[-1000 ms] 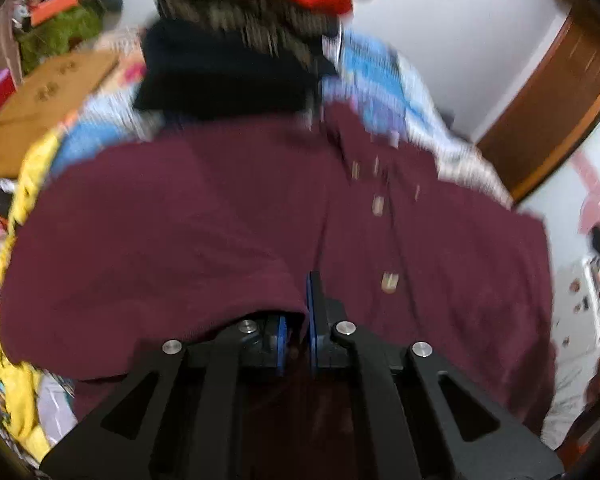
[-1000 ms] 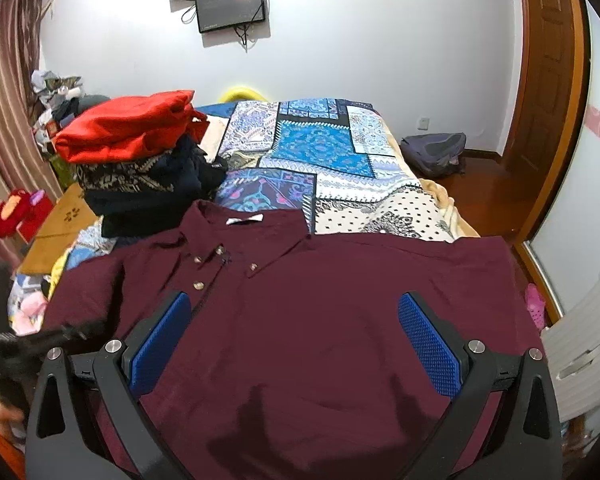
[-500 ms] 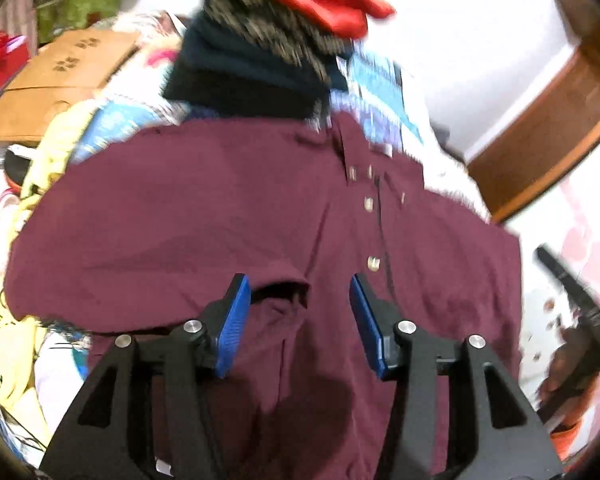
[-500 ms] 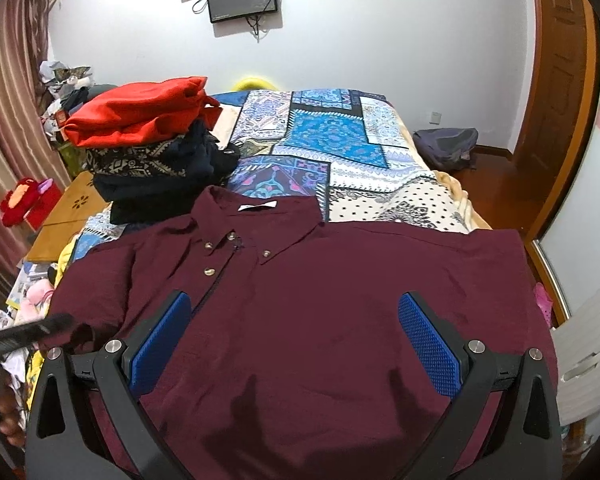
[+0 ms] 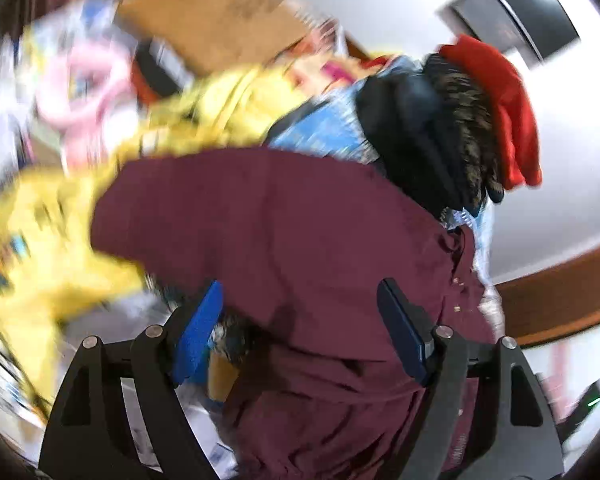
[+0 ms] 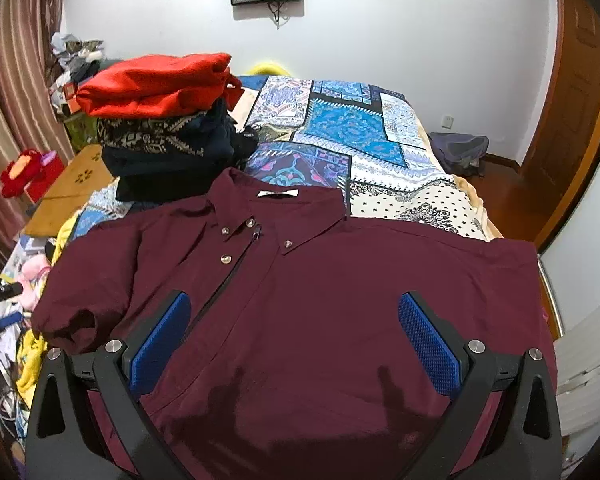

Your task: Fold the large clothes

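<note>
Big change vs a sec ago: left gripper (image 5: 300, 312) had its jaws clamped on the maroon shirt's (image 6: 320, 320) sleeve edge, now they're opening w/ nothing pinched and the view has rolled, very blurry. Right gripper (image 6: 294, 332) barely moved, jaws wide apart, empty. Shirt is soft woven cloth, button-down collar, small metal buttons, spread flat on the patchwork bed (image 6: 340, 128), lying under and ahead of both jaws. Folded stack (image 6: 160, 120), red on top, sits beyond the shirt's collar, left of the right jaws.

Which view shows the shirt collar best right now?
Right wrist view: the collar of the maroon shirt is sharp, centred, buttons visible. Left wrist view is motion-blurred, showing the collar only edge-on near the clothes stack.
</note>
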Motion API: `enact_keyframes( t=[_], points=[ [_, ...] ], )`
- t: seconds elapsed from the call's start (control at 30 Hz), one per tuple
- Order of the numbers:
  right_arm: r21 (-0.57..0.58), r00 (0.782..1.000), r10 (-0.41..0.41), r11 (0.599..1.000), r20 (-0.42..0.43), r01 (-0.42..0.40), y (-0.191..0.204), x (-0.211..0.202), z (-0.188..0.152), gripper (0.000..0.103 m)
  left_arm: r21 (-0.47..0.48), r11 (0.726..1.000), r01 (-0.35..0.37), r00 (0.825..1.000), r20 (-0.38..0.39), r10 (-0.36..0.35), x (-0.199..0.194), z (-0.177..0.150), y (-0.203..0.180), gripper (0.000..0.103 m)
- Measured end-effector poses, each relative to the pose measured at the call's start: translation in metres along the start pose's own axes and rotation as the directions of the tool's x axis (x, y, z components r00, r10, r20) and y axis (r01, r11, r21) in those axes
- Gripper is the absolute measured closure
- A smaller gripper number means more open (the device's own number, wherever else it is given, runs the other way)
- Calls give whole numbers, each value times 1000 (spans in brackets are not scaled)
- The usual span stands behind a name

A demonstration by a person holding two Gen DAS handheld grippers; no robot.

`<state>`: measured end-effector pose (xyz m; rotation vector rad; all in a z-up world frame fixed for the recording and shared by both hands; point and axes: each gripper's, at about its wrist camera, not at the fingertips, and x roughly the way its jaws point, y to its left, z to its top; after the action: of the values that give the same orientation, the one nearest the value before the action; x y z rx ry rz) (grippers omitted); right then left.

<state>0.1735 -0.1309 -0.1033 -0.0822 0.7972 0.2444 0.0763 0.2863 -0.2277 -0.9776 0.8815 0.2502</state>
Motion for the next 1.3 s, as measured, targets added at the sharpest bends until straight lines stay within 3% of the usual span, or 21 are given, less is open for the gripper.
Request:
enact_keyframes(
  t=[0.17,0.4,0.5,0.57,0.67,0.77,0.87,0.97,1.03,1.2,1.3],
  points=[
    [-6,1000,3,1000,-26,-3,9,5,-1,0,-168,983,76,992,-89,-92,34,-4,41,25],
    [-53,1000,-8,999,-22,7,20,4,1,0,-222,973,67,992,-91,-89,65,15,58,26],
    [-48,999,-6,999,-32,4,20,6,1,0,-156,988,-10,999,-51,2,69,26,51,52],
    [-45,999,-6,999,-36,4,18,6,1,0,-86,993,-82,997,-7,81,65,29,37,83],
    [-44,999,-12,999,-35,10,15,6,1,0,45,979,-198,974,126,191,46,34,1,94],
    [-33,999,-11,999,-31,9,8,6,0,0,153,965,-212,957,232,174,19,35,-38,97],
    [-16,1000,-2,1000,-27,2,1,5,1,0,278,941,-193,942,320,98,-9,34,-95,98],
    [-1,1000,10,1000,-8,-10,-7,2,3,0,381,915,-132,937,350,-11,-29,29,-150,98],
    [14,1000,15,1000,13,-15,-15,-2,5,0,460,883,-91,930,356,-89,-39,21,-195,98],
    [60,998,26,998,56,-29,-38,-11,9,0,616,786,44,932,258,-255,-39,-11,-281,98],
    [102,997,28,994,67,-34,-57,-16,6,0,694,716,75,940,190,-283,-20,-39,-327,98]
  ],
)
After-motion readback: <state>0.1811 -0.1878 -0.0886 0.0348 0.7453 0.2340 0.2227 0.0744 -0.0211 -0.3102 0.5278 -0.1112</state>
